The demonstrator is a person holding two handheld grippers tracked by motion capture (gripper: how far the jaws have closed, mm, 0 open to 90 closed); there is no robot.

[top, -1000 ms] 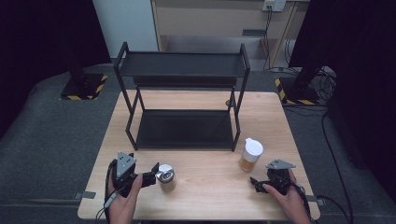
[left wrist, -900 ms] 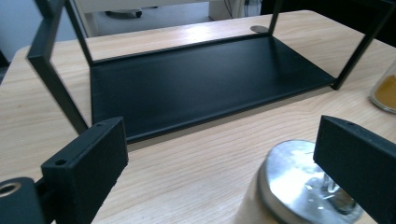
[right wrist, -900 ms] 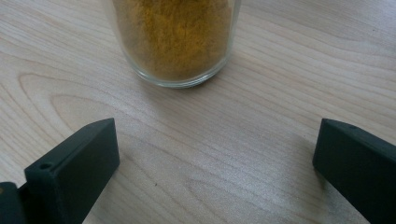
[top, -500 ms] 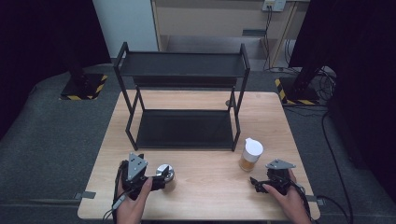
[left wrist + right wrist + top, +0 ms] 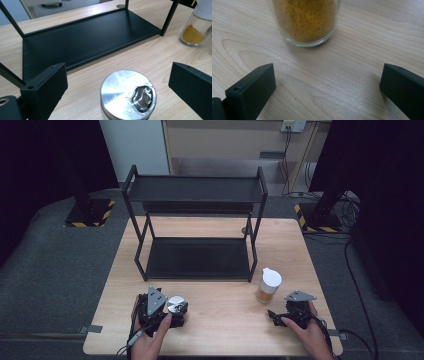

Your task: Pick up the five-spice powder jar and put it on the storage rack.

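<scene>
A steel-lidded jar is framed between the wide-apart jaws of the left gripper (image 5: 172,312).

The jar (image 5: 128,97) is seen standing on the table (image 5: 225,320) between both jaws, touched by neither; compared with a second ago, the left gripper has been brought closer around it. The right gripper (image 5: 280,317) is held with jaws apart, unmoved, just short of the spice jar (image 5: 305,21) of yellow powder. Farther back, the black shelf rack (image 5: 197,257) is seen.

Lab: black curtains (image 5: 45,160); hazard-taped stand bases (image 5: 89,215); floor cables (image 5: 350,205)
</scene>
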